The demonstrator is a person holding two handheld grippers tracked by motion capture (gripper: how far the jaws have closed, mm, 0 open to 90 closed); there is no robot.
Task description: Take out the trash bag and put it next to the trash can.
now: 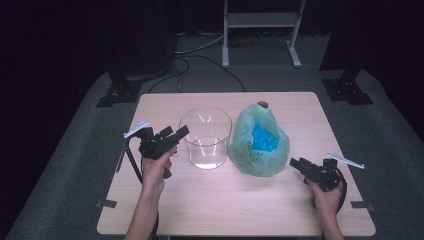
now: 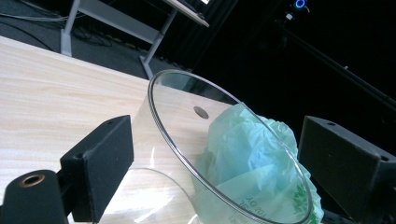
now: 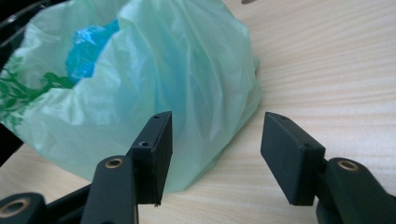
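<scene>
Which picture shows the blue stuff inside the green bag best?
The high view: it looks down into the open green bag at the blue stuff. The right gripper view catches a blue patch; the left gripper view shows the bag through the clear container.

A light wooden table [image 1: 215, 200] stands on grey carpet. At its centre sits a clear cylindrical container [image 1: 205, 137], upright and open at the top. Just beside it, to the right in the high view, rests a pale green plastic bag [image 1: 258, 142], crumpled and open, with something bright blue [image 1: 262, 138] inside. A small dark round spot [image 1: 262, 104] marks the tabletop's far edge behind the bag.
</scene>
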